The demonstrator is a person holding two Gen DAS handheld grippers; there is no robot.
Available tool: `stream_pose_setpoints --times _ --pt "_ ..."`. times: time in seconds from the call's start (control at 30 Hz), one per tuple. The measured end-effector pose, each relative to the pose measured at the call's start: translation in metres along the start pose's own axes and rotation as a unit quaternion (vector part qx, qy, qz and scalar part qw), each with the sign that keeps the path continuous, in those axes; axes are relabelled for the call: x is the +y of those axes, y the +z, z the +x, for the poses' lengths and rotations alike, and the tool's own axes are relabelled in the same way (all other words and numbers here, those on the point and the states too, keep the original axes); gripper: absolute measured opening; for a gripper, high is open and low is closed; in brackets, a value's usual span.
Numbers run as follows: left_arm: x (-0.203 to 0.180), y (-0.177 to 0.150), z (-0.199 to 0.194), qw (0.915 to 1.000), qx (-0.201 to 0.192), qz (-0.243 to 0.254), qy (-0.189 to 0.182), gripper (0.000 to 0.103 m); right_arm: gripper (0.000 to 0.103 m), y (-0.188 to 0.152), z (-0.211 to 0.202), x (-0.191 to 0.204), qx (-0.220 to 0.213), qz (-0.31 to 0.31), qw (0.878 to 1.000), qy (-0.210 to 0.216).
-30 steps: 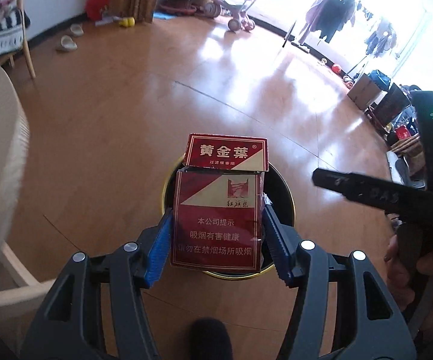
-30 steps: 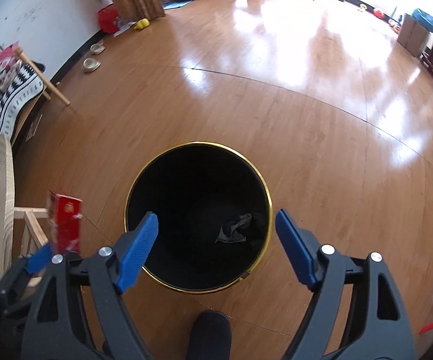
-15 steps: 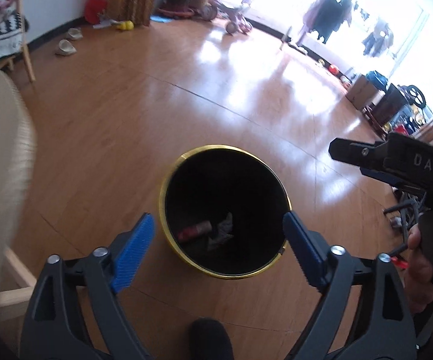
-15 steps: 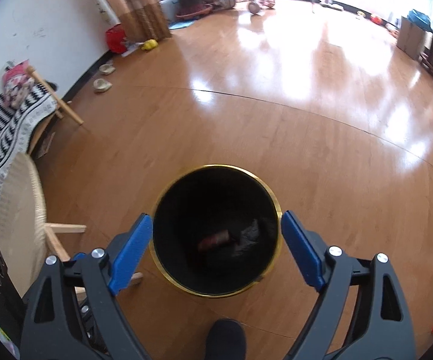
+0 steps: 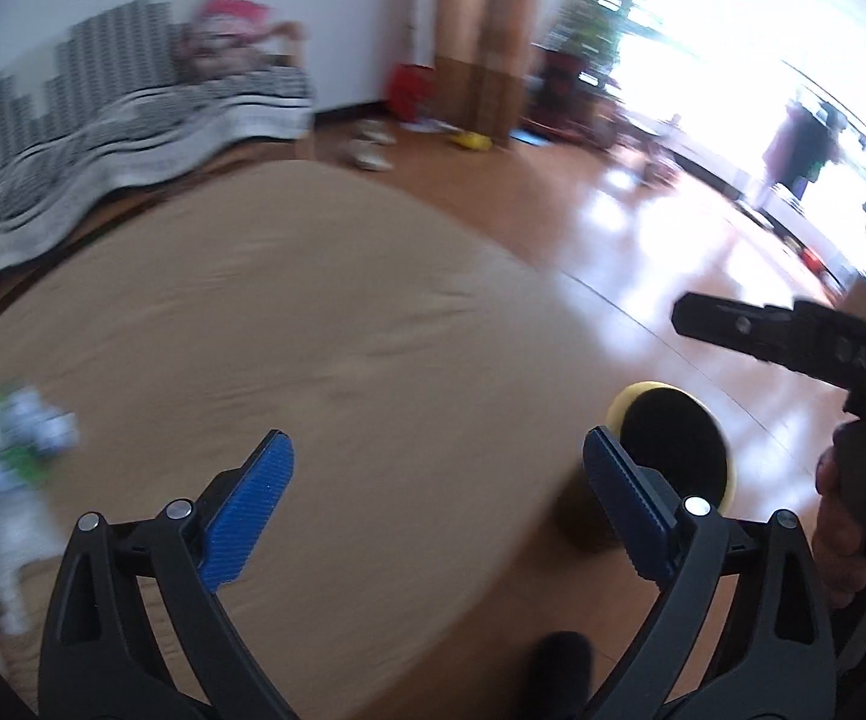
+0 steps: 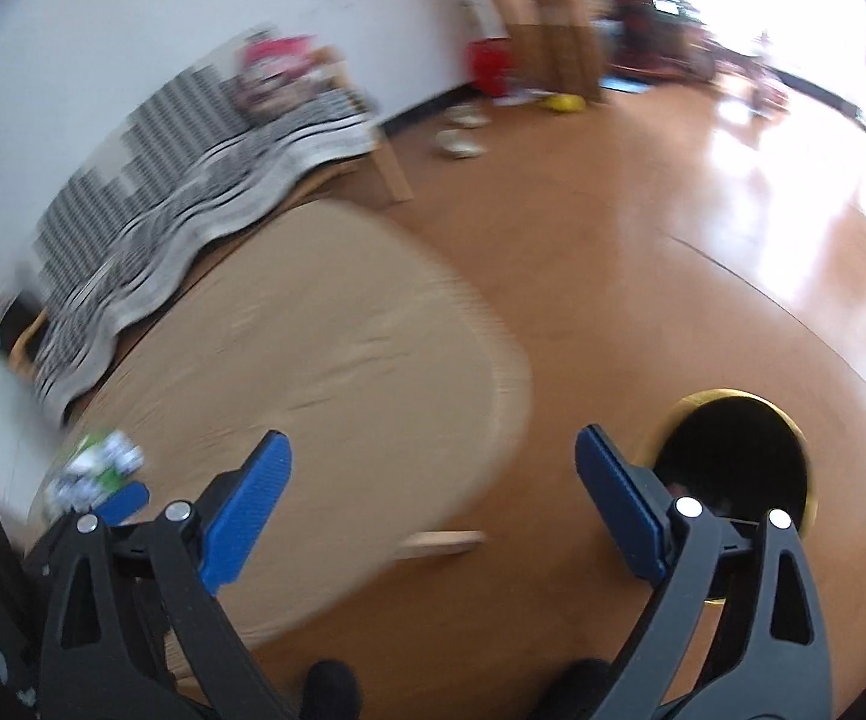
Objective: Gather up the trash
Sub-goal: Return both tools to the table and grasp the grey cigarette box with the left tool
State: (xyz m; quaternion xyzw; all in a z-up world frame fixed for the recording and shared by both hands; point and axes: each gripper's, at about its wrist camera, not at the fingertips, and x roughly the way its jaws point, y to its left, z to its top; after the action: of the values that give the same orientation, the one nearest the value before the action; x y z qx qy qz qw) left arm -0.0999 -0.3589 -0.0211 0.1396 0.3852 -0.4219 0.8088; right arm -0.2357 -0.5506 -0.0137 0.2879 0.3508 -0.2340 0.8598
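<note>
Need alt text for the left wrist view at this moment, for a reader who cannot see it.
Motion-blurred fisheye view: the left tool, blue pads wide apart with nothing between them, hangs over a round tan table. A black, gold-rimmed bin stands on the wood floor at right, blurred white and green litter lies at the table's left edge, and the right tool's dark body reaches in from the right.

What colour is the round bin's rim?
Gold, around a black inside; the round bin's rim shows best in the right wrist view.
</note>
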Motion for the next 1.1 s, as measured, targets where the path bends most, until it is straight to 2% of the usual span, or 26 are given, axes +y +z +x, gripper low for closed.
stream_pose_setpoints --times 0.13,0.23,0.47,0.6,0.7,0.9,1.03,1.1 --pt "0.085 -0.016 -0.042 0.9963 -0.011 -0.059 0.062 0.094 0.092 -0.011 0.012 0.098 0.015 -0.085 0.995 0.046" --pt "0.141 -0.036 -0.069 0.9900 -0.013 -0.098 0.100 0.094 0.092 -0.027 0.021 0.163 0.029 -0.136 0.987 0.077" --pt "0.256 -0.071 -0.126 0.9686 -0.032 -0.157 0.190 0.094 0.092 -0.059 0.058 0.272 0.071 -0.206 0.966 0.135" --pt "0.322 -0.100 -0.149 0.9615 -0.034 -0.179 0.206 0.094 0.092 -0.080 0.071 0.309 0.084 -0.240 0.954 0.156" --pt "0.355 -0.116 -0.149 0.9625 -0.023 -0.180 0.202 0.094 0.092 -0.091 0.081 0.328 0.090 -0.261 0.947 0.163" --pt "0.383 -0.139 -0.128 0.9696 0.016 -0.130 0.207 0.094 0.092 -0.105 0.099 0.348 0.107 -0.286 0.939 0.161" --pt "0.395 -0.143 -0.112 0.9696 0.030 -0.118 0.213 0.094 0.092 -0.108 0.103 0.350 0.111 -0.288 0.937 0.164" --pt "0.399 -0.145 -0.105 0.9715 0.035 -0.119 0.202 0.094 0.092 -0.108 0.104 0.350 0.113 -0.291 0.936 0.165"
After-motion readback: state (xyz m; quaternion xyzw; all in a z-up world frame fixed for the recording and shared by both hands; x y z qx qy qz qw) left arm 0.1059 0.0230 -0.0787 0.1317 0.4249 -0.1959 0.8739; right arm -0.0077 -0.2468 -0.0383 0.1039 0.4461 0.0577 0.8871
